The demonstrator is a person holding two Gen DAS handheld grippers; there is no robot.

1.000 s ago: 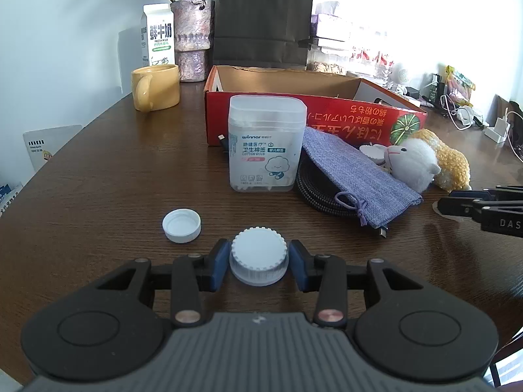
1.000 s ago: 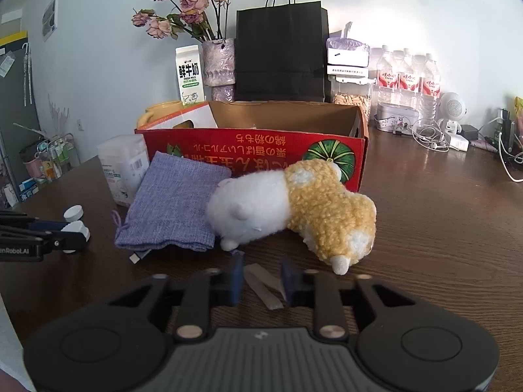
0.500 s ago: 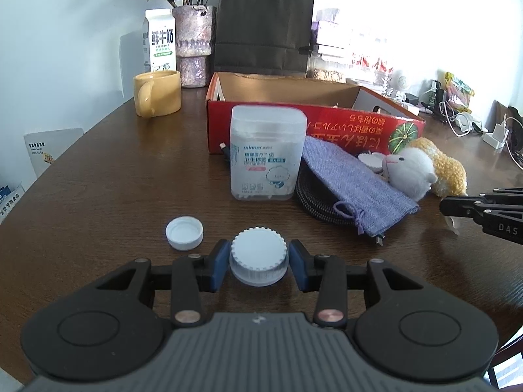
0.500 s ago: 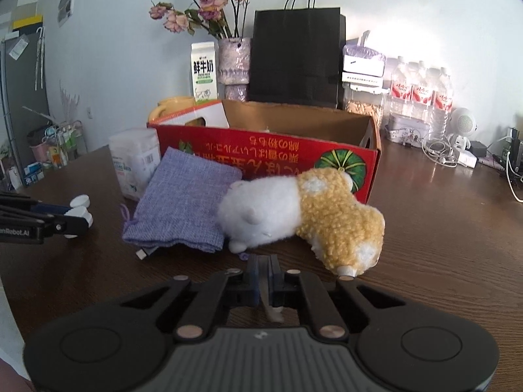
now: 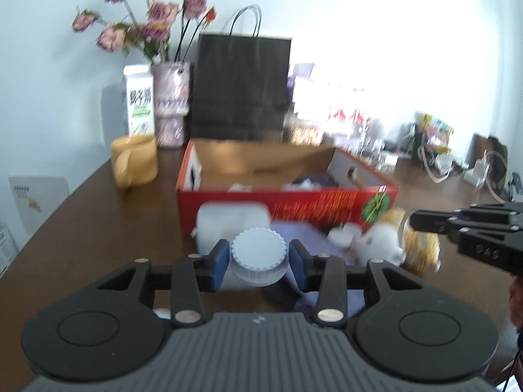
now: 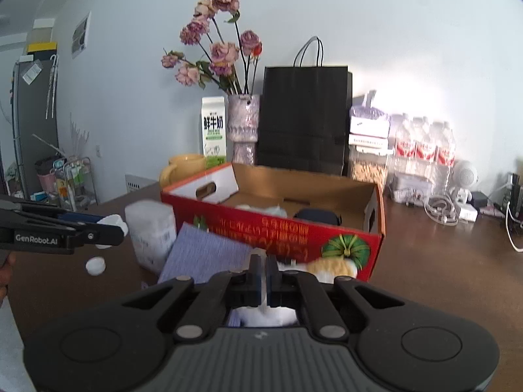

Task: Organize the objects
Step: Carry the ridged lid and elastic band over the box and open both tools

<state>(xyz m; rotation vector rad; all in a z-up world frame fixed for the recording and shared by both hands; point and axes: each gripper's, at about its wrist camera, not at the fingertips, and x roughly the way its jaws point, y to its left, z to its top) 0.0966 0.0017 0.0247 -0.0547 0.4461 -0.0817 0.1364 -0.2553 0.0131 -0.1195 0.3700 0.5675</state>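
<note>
White cap (image 5: pixel 258 254): lifted off the table (image 5: pixel 98 235) a moment earlier, pinched in the left gripper (image 5: pixel 258 264), up in the air before the red box (image 5: pixel 327 201). Right gripper (image 6: pixel 263 277) squeezed tight together, raised too. Ready for dropping in. Low box wall, lots of room above; soft toy (image 5: pixel 376 245) close by.

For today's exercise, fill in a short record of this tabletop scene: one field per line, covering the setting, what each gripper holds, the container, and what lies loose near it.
Setting: brown wooden table
Left gripper: shut on a white ribbed cap, lifted clear of the table
Right gripper: shut; anything thin between the pads cannot be told
Container: open red cardboard box, some items already inside
Loose in front of box: purple pouch, plush toy, clear plastic tub, small white cap
</note>
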